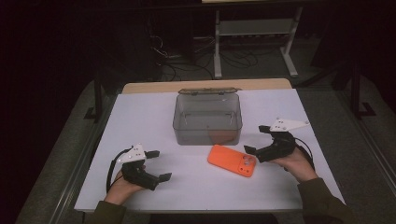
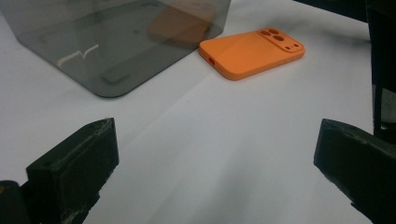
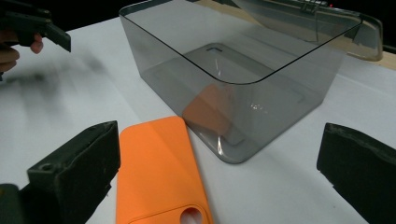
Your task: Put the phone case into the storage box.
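Currently the orange phone case (image 1: 232, 160) is lying flat on the white table (image 1: 187, 186), back side up with the camera cutout showing, just in front of the smoky clear box (image 1: 208, 119) and toward its right corner. Case and box are sitting close together — from the high view I cannot tell whether they are touching; the right gripper view shows the case's edge right beside the box's near corner. The box is standing with its hinged lid (image 1: 208, 91) swung open at the far side, and an orange reflection is showing in its front wall.

The right gripper (image 1: 257, 140) is hovering just right of the case, jaws spread wide and holding nothing; in its own view the case (image 3: 159, 172) is lying by the left jaw, and the box (image 3: 243, 84) is sitting ahead.

The left gripper (image 1: 159, 164) is resting low near the front-left of the table, well apart from the case, jaws likewise released and empty. Its view is looking across bare table toward the case (image 2: 252, 53) and box (image 2: 116, 42).

A hand (image 1: 122, 185) is wrapping each gripper — sleeves are entering from the bottom edge.
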